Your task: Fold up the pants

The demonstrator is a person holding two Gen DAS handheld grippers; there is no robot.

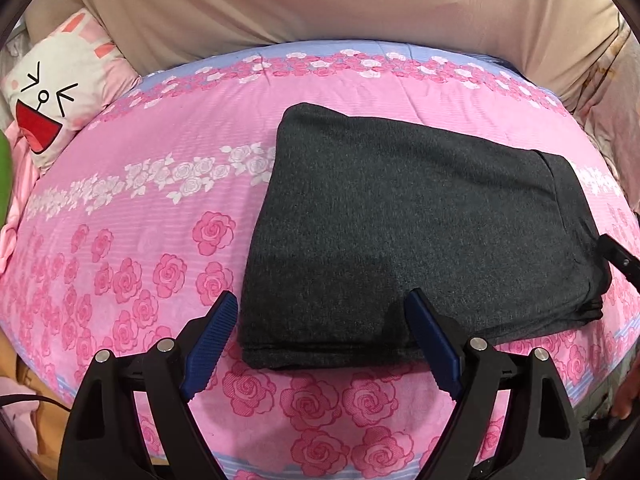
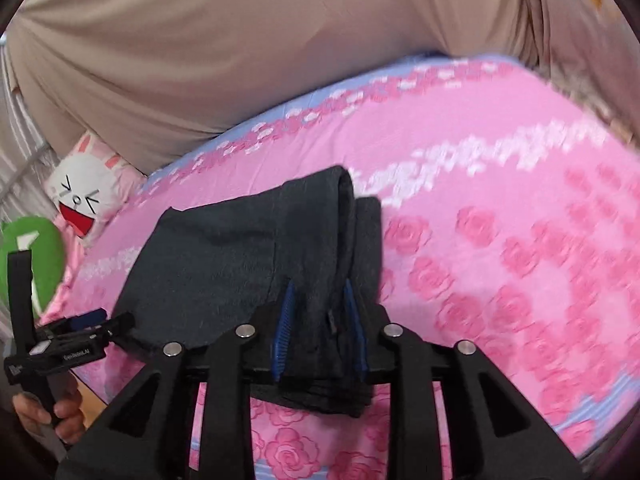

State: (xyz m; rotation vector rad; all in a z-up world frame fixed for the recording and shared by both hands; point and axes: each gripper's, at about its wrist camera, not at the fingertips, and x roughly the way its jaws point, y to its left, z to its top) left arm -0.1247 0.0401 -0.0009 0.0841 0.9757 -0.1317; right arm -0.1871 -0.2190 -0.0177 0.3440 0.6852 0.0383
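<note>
The dark grey pants (image 1: 416,232) lie folded in a thick rectangle on the pink rose bedspread (image 1: 140,208). My left gripper (image 1: 322,304) is open and empty, hovering at the near left edge of the stack. In the right wrist view the right gripper (image 2: 320,304) is shut on the stacked right end of the pants (image 2: 320,264), cloth pinched between the blue pads (image 2: 285,320). The right gripper's tip also shows in the left wrist view (image 1: 618,258) at the pants' right edge. The left gripper shows in the right wrist view (image 2: 92,320), held in a hand.
A white bunny cushion (image 1: 60,92) lies at the bed's far left corner. A beige curtain (image 1: 320,4) hangs behind the bed. A green object (image 2: 36,256) sits at the left. The bed's near edge runs along the bottom.
</note>
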